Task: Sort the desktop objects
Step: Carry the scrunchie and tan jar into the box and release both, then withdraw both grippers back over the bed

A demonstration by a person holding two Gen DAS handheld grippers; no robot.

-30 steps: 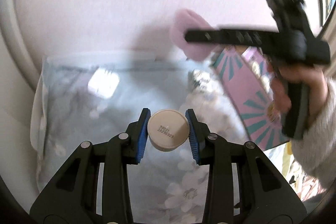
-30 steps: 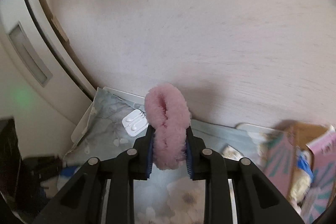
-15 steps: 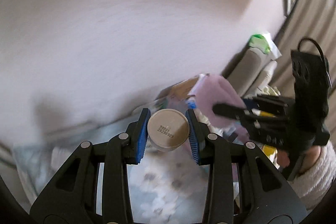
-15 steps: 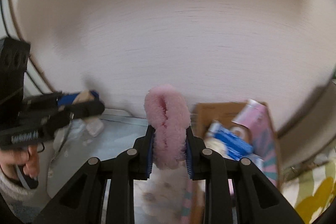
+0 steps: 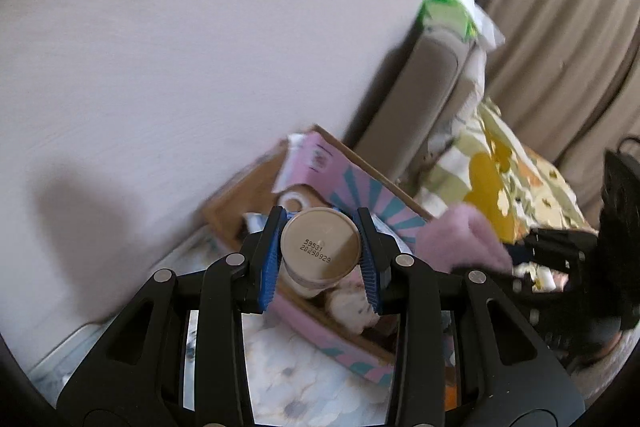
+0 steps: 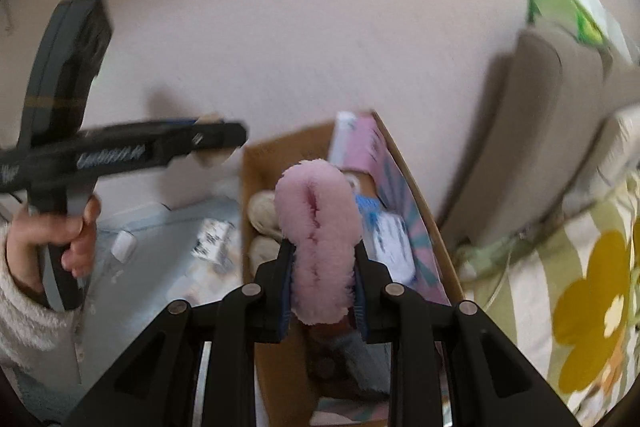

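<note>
My left gripper [image 5: 320,259] is shut on a small beige round bottle [image 5: 319,250], its printed base facing the camera, held above the near edge of a pink-and-teal cardboard box [image 5: 352,351]. My right gripper [image 6: 323,287] is shut on a fluffy pink scrunchie [image 6: 318,239] and holds it over the same box [image 6: 416,227], which holds several items. The scrunchie also shows at the right of the left wrist view [image 5: 460,239]. The left gripper appears at the left of the right wrist view [image 6: 120,151].
The box stands on a floral mat [image 5: 304,379] against a pale wall [image 5: 200,27]. A white earbud case [image 6: 122,245] and a small printed packet [image 6: 212,239] lie on the mat left of the box. A sofa with flowered cover [image 6: 580,267] is at the right.
Both grippers have swung right from the mat toward the box, each keeping its object. The box and sofa have come into view.
</note>
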